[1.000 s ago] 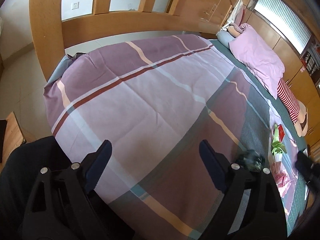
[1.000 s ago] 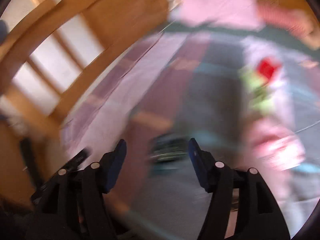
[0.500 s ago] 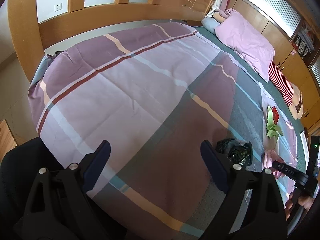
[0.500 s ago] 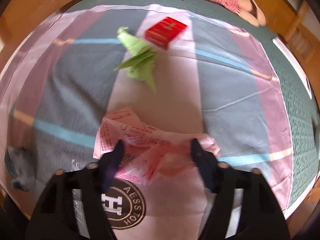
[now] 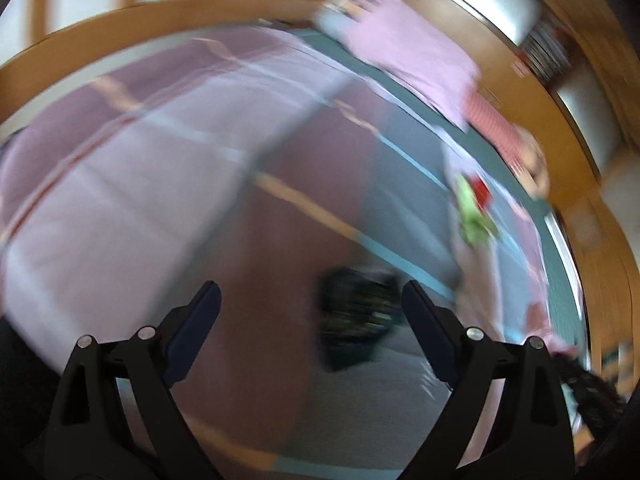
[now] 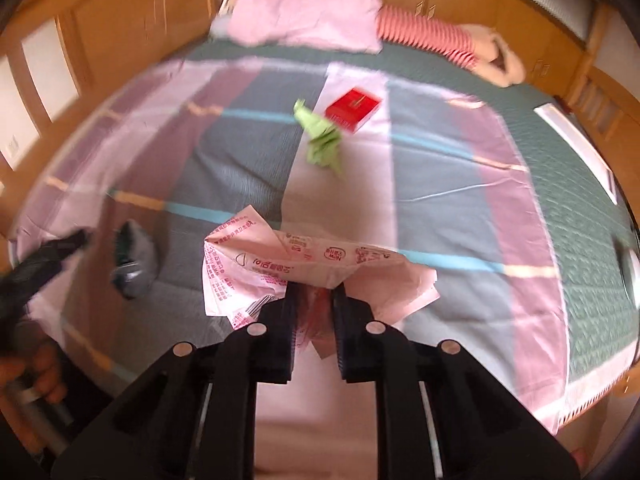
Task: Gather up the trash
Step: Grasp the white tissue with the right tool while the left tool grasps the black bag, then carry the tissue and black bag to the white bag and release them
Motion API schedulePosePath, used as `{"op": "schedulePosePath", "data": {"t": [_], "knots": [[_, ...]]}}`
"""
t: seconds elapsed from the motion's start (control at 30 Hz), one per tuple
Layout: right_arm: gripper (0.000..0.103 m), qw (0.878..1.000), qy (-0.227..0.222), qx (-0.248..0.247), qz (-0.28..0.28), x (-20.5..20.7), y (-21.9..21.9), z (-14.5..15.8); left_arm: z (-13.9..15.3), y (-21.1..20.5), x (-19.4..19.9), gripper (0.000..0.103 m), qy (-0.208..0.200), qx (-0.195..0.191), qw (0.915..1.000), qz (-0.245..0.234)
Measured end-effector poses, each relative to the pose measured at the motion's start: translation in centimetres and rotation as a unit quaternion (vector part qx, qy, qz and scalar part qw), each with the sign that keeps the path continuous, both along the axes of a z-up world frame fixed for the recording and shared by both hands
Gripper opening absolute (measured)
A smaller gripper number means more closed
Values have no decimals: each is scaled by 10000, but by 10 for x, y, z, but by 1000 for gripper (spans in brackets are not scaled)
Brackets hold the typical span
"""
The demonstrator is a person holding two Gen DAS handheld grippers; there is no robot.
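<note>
A crumpled pink printed wrapper [image 6: 304,268] is pinched in my right gripper [image 6: 314,294], which is shut on it just above the bed. Farther up the bedspread lie a green crumpled paper [image 6: 322,140] and a red box [image 6: 352,110]. A dark crumpled bag [image 6: 132,258] lies to the left. In the blurred left wrist view that dark bag [image 5: 358,312] sits between and ahead of the fingers of my left gripper [image 5: 310,300], which stands open and apart from it. The green paper [image 5: 472,212] and red box [image 5: 482,192] show at the right.
The striped bedspread [image 6: 440,184] covers a bed with a pink pillow [image 6: 308,12] and a striped soft toy [image 6: 440,40] at its head. Wooden bed rails and cabinets [image 6: 120,28] surround it. A hand [image 6: 40,372] holds the left gripper's handle at lower left.
My right gripper swung over to the pink wrapper and shut on it. The left gripper swept across the bed toward the dark bag, which now lies between its open fingers.
</note>
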State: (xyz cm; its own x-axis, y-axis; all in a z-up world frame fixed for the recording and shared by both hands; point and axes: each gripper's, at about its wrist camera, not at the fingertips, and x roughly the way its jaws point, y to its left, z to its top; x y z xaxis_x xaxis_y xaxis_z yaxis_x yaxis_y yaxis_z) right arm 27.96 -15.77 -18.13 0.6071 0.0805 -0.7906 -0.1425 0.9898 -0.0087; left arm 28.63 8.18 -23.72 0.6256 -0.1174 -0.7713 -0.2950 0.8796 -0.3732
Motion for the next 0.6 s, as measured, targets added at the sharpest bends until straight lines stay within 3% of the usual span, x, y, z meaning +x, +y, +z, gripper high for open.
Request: {"op": "schedulePosePath", "data": {"t": [0.13,0.2,0.4,0.6], "knots": [[17,9988,-459,158,-44,-53,-10,21,-21,-41,28,87,486,837,9925,-745],[17,9976,-679,109,-12,-80,-11,28,-31,-47,34,56,652,888,9898,-901],[17,9918,-1176,388,-302,-129,-24,42,-30,-48,27,48,502,1176,9869,-986],[17,9875,-1367,535,-569,-158,-36,50,5,-37,-12,47,-175,1286,9874,-905]]}}
